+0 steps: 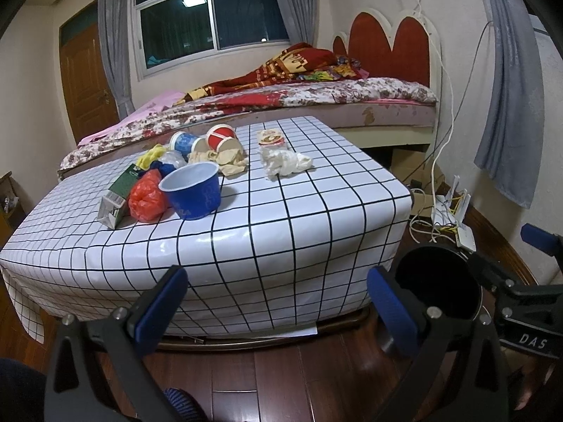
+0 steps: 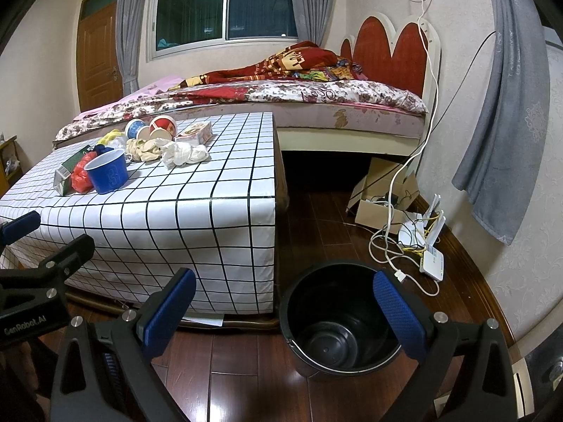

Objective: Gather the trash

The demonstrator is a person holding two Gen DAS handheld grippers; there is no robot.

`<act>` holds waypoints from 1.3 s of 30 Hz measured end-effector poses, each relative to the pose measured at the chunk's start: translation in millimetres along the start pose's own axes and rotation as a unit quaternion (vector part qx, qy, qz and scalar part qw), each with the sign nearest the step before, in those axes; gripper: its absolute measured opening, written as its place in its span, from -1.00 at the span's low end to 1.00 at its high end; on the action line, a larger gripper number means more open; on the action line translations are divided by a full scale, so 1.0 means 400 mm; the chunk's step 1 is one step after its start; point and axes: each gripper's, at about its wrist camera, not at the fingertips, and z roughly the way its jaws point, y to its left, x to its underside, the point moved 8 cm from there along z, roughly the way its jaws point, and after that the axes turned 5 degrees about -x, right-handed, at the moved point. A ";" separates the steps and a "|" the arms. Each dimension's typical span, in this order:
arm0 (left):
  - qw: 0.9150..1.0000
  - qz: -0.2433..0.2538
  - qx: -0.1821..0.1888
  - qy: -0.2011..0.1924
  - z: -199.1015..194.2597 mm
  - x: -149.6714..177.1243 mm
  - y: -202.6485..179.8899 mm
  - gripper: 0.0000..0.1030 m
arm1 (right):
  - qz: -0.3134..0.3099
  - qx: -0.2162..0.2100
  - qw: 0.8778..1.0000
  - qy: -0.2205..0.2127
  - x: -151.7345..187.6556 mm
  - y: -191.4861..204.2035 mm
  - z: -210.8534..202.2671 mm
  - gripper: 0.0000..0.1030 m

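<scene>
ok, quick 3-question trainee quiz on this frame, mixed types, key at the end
1. True or false: the black bin stands on the table.
2. Which item lies nearest the table's front edge? A) blue cup B) white tissue wad C) red-and-white cup
3. Fill in: both the left gripper and the right gripper are ____ and hold nothing.

Key: 1 false, it stands on the floor beside the table; 2 A; 3 open.
</scene>
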 end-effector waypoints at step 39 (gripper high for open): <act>0.992 -0.123 -0.031 0.028 0.262 -0.116 0.280 0.99 | -0.056 -0.105 0.993 0.023 -0.189 0.228 0.273 0.66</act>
